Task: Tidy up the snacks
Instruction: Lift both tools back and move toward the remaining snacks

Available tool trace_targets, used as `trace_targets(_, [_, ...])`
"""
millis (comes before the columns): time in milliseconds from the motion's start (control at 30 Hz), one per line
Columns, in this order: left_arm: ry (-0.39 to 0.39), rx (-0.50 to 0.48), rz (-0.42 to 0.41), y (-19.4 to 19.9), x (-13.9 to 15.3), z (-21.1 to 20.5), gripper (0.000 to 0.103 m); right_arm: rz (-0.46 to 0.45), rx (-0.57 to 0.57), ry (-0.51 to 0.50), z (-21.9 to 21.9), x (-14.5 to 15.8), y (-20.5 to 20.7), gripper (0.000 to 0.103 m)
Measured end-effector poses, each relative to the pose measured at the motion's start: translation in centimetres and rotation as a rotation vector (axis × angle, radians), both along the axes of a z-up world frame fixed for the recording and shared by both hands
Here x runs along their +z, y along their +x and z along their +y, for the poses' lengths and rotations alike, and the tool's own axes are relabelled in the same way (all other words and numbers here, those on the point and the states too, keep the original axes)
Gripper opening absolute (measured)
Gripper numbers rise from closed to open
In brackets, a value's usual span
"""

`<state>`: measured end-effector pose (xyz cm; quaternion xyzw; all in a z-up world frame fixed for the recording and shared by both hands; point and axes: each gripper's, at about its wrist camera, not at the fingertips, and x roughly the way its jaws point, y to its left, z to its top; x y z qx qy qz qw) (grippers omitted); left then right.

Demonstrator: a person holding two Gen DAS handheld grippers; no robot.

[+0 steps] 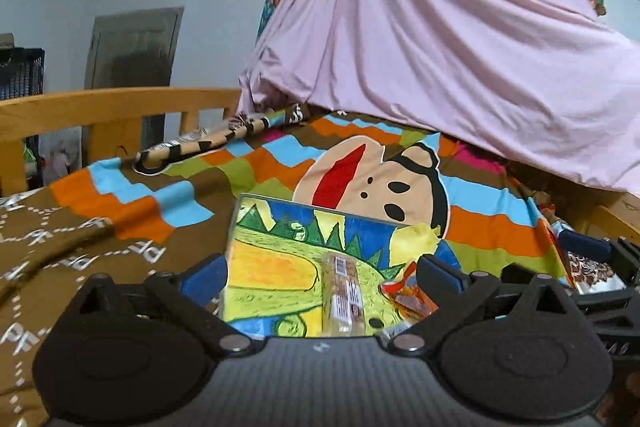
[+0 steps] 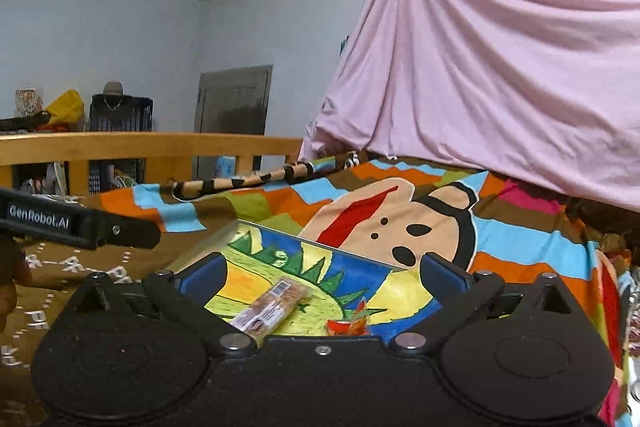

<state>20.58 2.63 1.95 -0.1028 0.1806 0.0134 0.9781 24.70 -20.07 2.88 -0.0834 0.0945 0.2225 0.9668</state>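
the room has pale blue-white walls [image 2: 120, 27], and a big pink sheet [image 2: 500, 75] hangs from a line up high and drapes down onto the far end of the bed. a grey-brown door [image 2: 234, 103] stands in the back wall. a wooden bed rail [image 2: 140, 145] runs along the far side, and beyond it sit a dark crate [image 2: 120, 113] with a hat on top and a yellow bag [image 2: 66, 107] on a shelf.

the surface is a bed covered by a patchwork blanket [image 1: 260, 163] of orange, blue, green and brown blocks with a large cartoon face [image 1: 384, 183] printed in the middle; the near left part is brown with white lettering. a striped roll of fabric [image 1: 208, 141] lies near the rail.

on the blanket rests a flat tray [image 1: 276, 267] painted with a bright green, yellow and blue landscape, its far edge lifted a little. a clear-wrapped biscuit pack [image 1: 342, 297] lies on the tray's middle, and a small orange snack packet [image 1: 408, 293] lies just to the right of it, near the tray's edge.

the left gripper [image 1: 320, 273] is spread wide over the near side of the tray, with both snacks between its blue pads and nothing held. the right gripper [image 2: 322, 275] is likewise wide open and holds nothing, facing the same tray from further right.
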Motion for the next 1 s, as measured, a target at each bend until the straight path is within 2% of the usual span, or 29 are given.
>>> trace_targets(200, [0.005, -0.009, -0.011, -4.8, -0.3, -0.3, 0.102, 0.004, -0.028, 0.026, -1.3, 0.5, -5.4, 0.102])
trace_targets(367, [0.026, -0.045, 0.006, -7.3, -0.9, -1.2, 0.102, 0.045, -0.058, 0.017, -1.9, 0.6, -8.8, 0.102])
trace_targets(767, [0.031, -0.064, 0.058, -11.8, -2.3, -1.9, 0.102, 0.093, -0.143, -0.028, -2.3, -0.4, -13.7, 0.102])
trace_targets(1000, [0.030, -0.082, 0.110, -13.0, -2.9, -2.1, 0.102, 0.116, -0.171, -0.095, -2.0, -0.9, -15.4, 0.102])
